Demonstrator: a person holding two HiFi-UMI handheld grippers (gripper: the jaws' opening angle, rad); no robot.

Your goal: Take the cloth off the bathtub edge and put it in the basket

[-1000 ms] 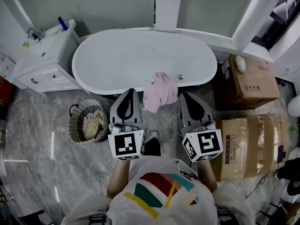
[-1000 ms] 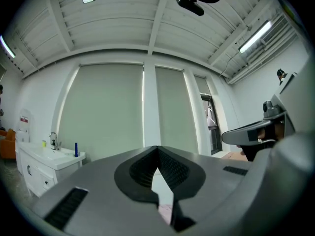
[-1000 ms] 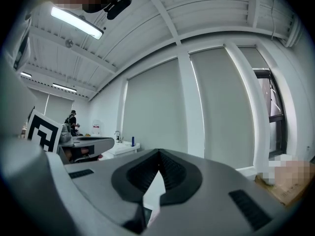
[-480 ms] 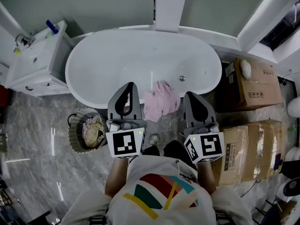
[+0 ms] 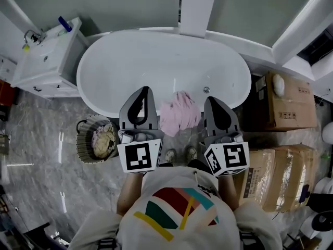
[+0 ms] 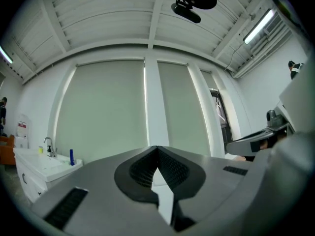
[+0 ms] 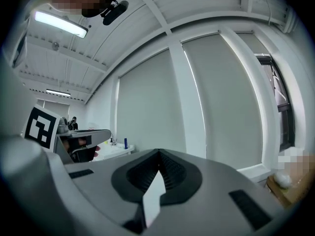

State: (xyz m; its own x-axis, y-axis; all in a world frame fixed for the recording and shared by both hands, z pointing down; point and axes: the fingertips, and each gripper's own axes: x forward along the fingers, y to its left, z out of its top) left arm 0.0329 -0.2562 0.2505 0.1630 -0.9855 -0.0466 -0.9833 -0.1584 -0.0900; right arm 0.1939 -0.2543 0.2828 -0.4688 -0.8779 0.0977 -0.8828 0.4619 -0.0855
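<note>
A pink cloth (image 5: pixel 179 112) hangs over the near edge of the white bathtub (image 5: pixel 130 61). My left gripper (image 5: pixel 143 90) is just left of the cloth, jaws shut and empty. On the cloth's right my right gripper (image 5: pixel 212 100) is held level with it, also shut with nothing in it. Both point toward the tub and neither touches the cloth. A round wicker basket (image 5: pixel 88 145) with cloths inside stands on the floor left of the left gripper. In both gripper views (image 6: pixel 157 149) (image 7: pixel 158 152) the jaws meet against the wall, and no cloth shows.
A white vanity with a tap (image 5: pixel 44 53) stands at the far left. Cardboard boxes (image 5: pixel 283 105) are stacked to the right of the tub. The floor is grey marble tile (image 5: pixel 41 191). The person's feet (image 5: pixel 179 154) stand just before the tub.
The view has closed in on the tub: tub, cloth and basket sit lower and nearer. Both grippers stay shut at either side of the cloth.
</note>
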